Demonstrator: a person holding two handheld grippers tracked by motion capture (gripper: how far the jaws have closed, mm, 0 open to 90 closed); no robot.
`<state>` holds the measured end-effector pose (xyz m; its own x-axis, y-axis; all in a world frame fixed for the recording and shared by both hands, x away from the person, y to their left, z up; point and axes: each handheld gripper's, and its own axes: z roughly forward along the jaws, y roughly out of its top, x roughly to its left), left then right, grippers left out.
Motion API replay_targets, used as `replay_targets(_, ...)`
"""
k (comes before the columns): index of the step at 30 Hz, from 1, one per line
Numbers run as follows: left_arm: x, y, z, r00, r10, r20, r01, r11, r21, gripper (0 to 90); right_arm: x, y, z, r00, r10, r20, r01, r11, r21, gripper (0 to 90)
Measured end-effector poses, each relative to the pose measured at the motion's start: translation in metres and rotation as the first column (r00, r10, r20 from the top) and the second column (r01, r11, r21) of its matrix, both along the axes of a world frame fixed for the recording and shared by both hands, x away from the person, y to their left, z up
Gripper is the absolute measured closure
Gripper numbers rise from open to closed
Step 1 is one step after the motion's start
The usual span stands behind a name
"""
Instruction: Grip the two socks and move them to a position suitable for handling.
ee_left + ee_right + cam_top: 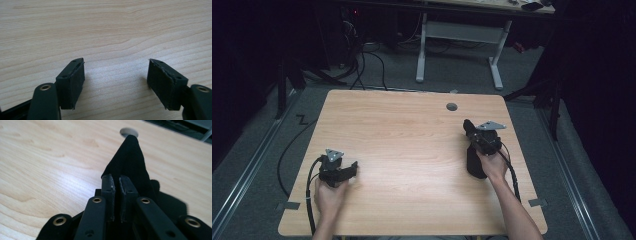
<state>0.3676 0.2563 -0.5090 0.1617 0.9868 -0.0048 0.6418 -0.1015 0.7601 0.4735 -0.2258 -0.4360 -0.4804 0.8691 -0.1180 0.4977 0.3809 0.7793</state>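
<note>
Right hand-held gripper (117, 182) clamped on the black cloth (130, 160), lifting it off the desk (412, 130); left hand-held gripper (116, 82), jaws apart, should grab the cloth's edge toward twelve o'clock.

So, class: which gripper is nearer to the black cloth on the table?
Right. The right gripper is shut on the black cloth, lifting a fold; the left gripper sits open across the table, far away.

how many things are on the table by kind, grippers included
grippers: 2, the left gripper open over bare wood, the right gripper shut on the cloth
black cloth: 1, the cloth pinched and hanging down to the table
round holes in the tabletop: 1, the hole near the far edge
total: 4
</note>
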Motion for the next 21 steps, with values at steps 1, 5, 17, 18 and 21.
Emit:
replay_targets(1, 0.000, 0.000, 0.000, 1.0000, 0.000, 0.000, 0.000, 1.0000, 0.000, 30.7, -0.001, -0.002, 0.004, 1.0000, 0.002, 0.008, -0.002, 1.000, 0.003, 84.1)
replay_targets(5, 0.000, 0.000, 0.000, 1.0000, 0.000, 0.000, 0.000, 1.0000, 0.000, 30.7, -0.003, -0.007, 0.015, 0.9997, -0.003, 0.026, 0.002, 1.000, 0.030, 83.9)
replay_targets(17, 0.000, 0.000, 0.000, 1.0000, 0.000, 0.000, 0.000, 1.0000, 0.000, 30.7, -0.010, -0.017, 0.031, 0.9979, -0.010, 0.065, 0.007, 0.998, 0.055, 83.7)
replay_targets(18, 0.000, 0.000, 0.000, 1.0000, 0.000, 0.000, 0.000, 1.0000, 0.000, 30.7, -0.010, -0.017, 0.034, 0.9973, -0.010, 0.072, 0.006, 0.998, 0.056, 83.7)
replay_targets(21, 0.000, 0.000, 0.000, 1.0000, 0.000, 0.000, 0.000, 1.0000, 0.000, 30.7, -0.012, -0.017, 0.040, 0.9956, -0.009, 0.093, 0.004, 0.998, 0.057, 83.7)
